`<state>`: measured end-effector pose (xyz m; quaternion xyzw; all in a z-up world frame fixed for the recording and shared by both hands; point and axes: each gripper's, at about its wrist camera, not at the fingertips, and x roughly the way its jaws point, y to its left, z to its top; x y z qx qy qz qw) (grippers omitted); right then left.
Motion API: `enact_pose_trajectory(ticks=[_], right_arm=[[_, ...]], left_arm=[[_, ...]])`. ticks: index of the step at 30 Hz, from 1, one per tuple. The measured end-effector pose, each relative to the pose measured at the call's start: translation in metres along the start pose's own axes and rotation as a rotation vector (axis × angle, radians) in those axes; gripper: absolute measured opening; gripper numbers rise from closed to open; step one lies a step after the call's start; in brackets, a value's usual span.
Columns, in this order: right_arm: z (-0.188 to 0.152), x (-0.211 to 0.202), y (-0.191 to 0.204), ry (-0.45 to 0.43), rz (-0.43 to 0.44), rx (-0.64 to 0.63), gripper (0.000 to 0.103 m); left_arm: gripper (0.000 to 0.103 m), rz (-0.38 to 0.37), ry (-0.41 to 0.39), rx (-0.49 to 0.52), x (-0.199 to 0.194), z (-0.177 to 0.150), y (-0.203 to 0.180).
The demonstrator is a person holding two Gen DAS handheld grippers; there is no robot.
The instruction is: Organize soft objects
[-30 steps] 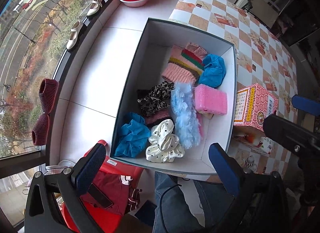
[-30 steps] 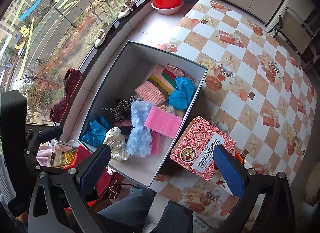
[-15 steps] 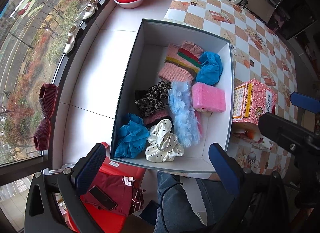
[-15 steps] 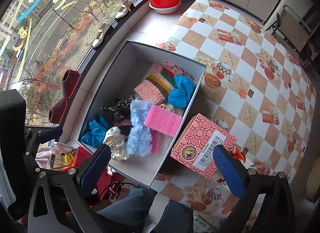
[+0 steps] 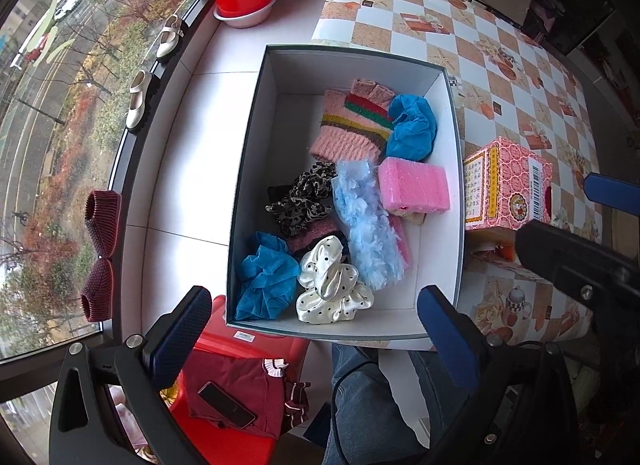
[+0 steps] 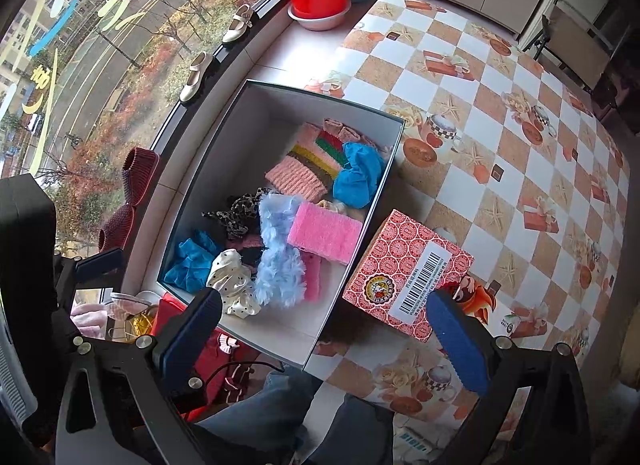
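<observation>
Checkered table (image 6: 500, 193) with full box (image 5: 456, 169); phone (image 5: 226, 405) only in left view; both tongs (image 5: 316, 329) (image 6: 324, 337) agape, empty.

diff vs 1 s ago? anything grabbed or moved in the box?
Nothing grabbed or released. Only the views drift a little, so both grippers shifted slightly; the left gripper and right gripper stay open and empty. The box, its soft items such as the pink sponge, and the red carton lie as before.
</observation>
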<state>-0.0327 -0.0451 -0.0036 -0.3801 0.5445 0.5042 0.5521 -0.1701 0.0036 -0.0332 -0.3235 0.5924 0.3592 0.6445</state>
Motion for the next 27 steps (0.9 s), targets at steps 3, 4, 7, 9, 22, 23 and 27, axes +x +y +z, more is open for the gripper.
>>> enact_pose_trajectory(ticks=[3, 4, 7, 9, 22, 23, 27], right_arm=[[-0.003, -0.001, -0.001, -0.004, -0.002, 0.010, 0.103], [-0.003, -0.002, -0.001, -0.005, -0.002, 0.013, 0.103], [-0.005, -0.003, -0.003, -0.010, -0.004, 0.024, 0.103], [-0.006, -0.004, -0.004, -0.012, -0.006, 0.030, 0.103], [-0.008, -0.005, -0.007, -0.017, -0.011, 0.051, 0.103], [-0.008, -0.005, -0.007, -0.017, -0.010, 0.051, 0.103], [-0.007, -0.004, -0.006, -0.010, -0.012, 0.047, 0.103]], left_arm=[[0.103, -0.003, 0.000, 0.011, 0.000, 0.000, -0.003], [0.103, -0.003, 0.000, 0.014, 0.000, 0.000, -0.003], [0.103, 0.000, -0.002, 0.022, 0.000, 0.000, -0.005], [0.103, 0.001, -0.003, 0.028, -0.001, 0.001, -0.006], [0.103, -0.019, 0.008, 0.021, 0.004, 0.006, -0.002], [0.103, -0.038, 0.006, 0.013, 0.004, 0.006, 0.000], [0.103, -0.073, -0.015, 0.001, 0.002, 0.006, 0.005]])
